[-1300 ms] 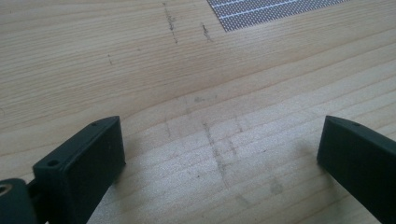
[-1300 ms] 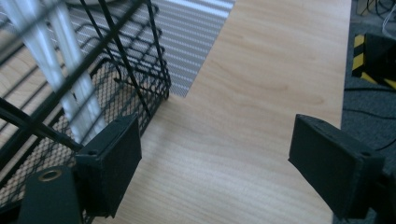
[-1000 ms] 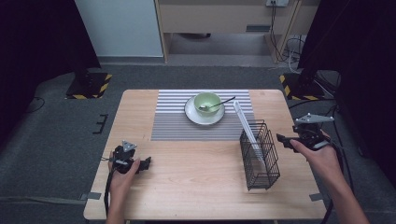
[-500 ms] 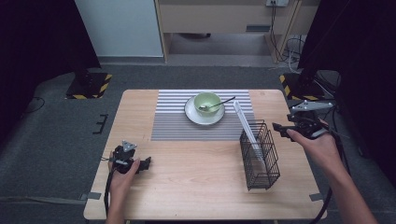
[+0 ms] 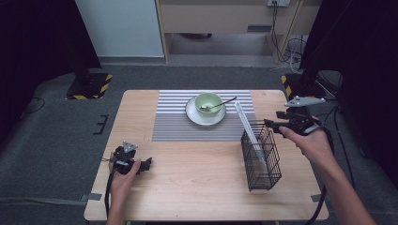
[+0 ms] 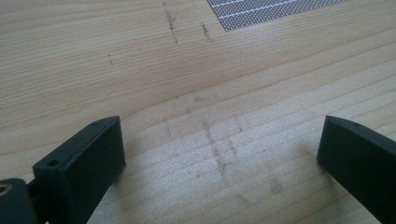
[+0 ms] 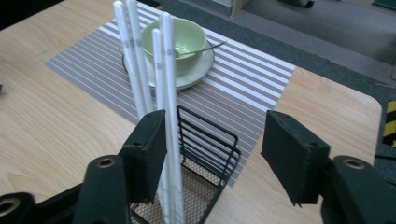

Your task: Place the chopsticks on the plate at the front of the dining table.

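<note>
High view: the right gripper (image 5: 271,124) hovered at the far right of the bench (image 5: 197,187), its tips level with the top rim of the black wire basket (image 5: 261,157), which stood on the bare wood just off the right corner of the striped grey mat (image 5: 173,119). White chopsticks (image 5: 246,126) stood in the basket and leaned away toward the mat. On the mat sat a white plate (image 5: 197,116) carrying a pale green bowl (image 5: 208,101), with a spoon (image 5: 220,104) resting in it, handle out to the right.

In the right gripper view the jaws stood about half apart and had just been closing. The chopsticks (image 7: 163,93) rose beside the left jaw, at its inner edge; whether they touched it could not be told. The right jaw stood well apart from them, so nothing was clamped. The basket's (image 7: 205,154) rim lay below and between the jaws, with the bowl (image 7: 182,39) beyond.

The left gripper (image 5: 144,164) rested low near the front left of the bench, held in the person's left hand (image 5: 123,176). In the left gripper view its jaws stood wide apart over bare wood (image 6: 210,116), holding nothing, with a corner of the mat (image 6: 266,11) at the top.
</note>
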Demonstrator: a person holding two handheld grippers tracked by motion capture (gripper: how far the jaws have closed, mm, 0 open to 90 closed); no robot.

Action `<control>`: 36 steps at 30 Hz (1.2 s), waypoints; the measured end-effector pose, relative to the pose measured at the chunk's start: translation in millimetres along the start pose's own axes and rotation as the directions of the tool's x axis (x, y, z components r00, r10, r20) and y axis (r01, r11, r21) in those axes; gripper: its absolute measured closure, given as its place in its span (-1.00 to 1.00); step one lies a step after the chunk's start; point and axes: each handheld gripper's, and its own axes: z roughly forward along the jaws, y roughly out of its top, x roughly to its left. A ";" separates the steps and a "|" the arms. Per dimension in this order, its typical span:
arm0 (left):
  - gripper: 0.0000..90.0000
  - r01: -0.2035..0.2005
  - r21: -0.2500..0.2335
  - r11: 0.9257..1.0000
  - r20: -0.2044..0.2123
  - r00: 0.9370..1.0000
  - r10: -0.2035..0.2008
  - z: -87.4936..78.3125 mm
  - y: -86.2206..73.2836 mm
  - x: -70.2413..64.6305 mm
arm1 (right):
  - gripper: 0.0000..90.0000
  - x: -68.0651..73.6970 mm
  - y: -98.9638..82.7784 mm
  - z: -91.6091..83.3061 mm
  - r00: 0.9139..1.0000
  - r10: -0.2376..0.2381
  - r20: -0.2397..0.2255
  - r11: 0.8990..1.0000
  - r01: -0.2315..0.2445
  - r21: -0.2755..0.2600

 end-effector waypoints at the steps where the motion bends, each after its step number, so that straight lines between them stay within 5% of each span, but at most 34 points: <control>1: -1.00 0.000 0.000 1.000 0.000 1.000 0.000 0.0 0.0 0.0 | -0.03 1.3 1.0 1.2 1.000 -0.004 -0.006 1.000 0.004 -0.005; 18: -1.00 0.000 0.000 1.000 0.000 1.000 0.000 0.0 0.0 0.0 | 0.56 34.7 16.0 29.4 0.997 -0.043 -0.065 0.996 0.038 -0.076; 36: -1.00 -0.001 -0.001 1.000 0.000 1.000 0.001 0.1 -0.1 0.1 | 0.60 51.8 18.0 64.1 0.999 -0.047 -0.024 0.997 0.046 -0.070</control>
